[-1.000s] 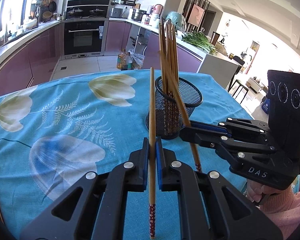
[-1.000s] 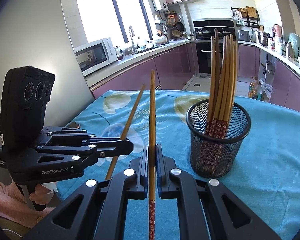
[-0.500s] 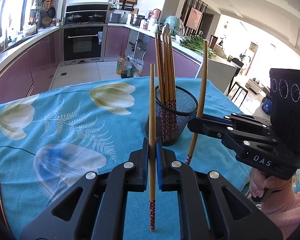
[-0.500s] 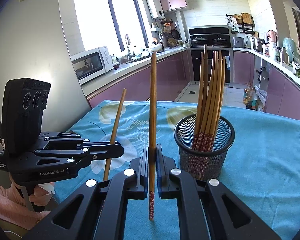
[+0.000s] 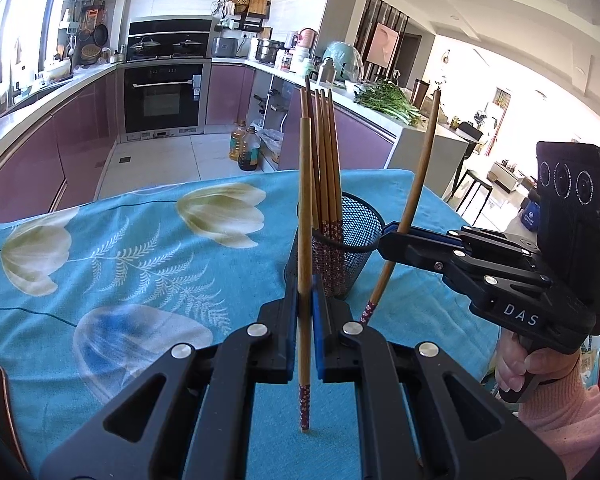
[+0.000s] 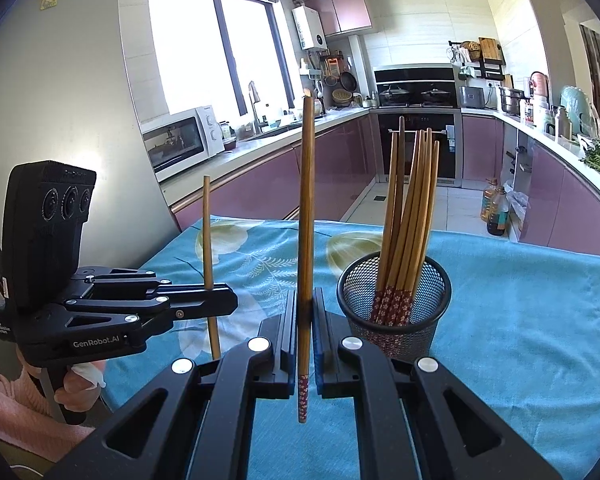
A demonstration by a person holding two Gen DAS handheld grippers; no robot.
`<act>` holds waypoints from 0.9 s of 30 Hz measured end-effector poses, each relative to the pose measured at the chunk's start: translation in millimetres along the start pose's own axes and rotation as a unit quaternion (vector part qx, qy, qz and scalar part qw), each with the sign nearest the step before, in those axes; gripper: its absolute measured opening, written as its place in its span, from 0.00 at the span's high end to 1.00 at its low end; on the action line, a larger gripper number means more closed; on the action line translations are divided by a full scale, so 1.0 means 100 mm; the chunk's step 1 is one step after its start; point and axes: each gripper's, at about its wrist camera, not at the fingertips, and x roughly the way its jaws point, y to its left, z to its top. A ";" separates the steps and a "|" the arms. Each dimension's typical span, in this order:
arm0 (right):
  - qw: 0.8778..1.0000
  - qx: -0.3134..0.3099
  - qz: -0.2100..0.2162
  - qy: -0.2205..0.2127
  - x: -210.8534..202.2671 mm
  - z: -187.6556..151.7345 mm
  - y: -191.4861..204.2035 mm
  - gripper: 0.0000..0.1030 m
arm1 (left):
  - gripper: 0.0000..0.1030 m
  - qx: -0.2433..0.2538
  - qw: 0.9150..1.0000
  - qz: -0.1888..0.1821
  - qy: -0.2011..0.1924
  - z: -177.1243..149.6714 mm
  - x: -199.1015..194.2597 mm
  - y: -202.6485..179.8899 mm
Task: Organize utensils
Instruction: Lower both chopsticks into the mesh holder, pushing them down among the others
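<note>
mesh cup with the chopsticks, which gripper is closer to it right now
Right. The right gripper has its fingertips almost at the mesh cup's rim, its chopstick beside it. The left gripper sits back, in front of the cup's base.

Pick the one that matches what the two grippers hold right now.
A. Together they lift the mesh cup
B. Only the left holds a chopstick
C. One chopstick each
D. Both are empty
C: the left gripper is shut on a chopstick, and the right gripper on another chopstick; the mesh cup stands untouched.
</note>
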 end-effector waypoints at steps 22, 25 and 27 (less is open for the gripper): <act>1.000 0.001 -0.008 -0.012 -0.08 0.03 -0.05 0.94 | 0.93 0.009 1.000 0.000 -0.014 0.09 -0.05 -0.07; 1.000 0.001 -0.010 -0.015 -0.09 0.05 -0.05 0.94 | 0.93 0.011 1.000 -0.001 -0.015 0.10 -0.06 -0.08; 1.000 0.001 -0.010 -0.017 -0.10 0.06 -0.04 0.94 | 0.93 0.012 1.000 -0.001 -0.016 0.11 -0.06 -0.08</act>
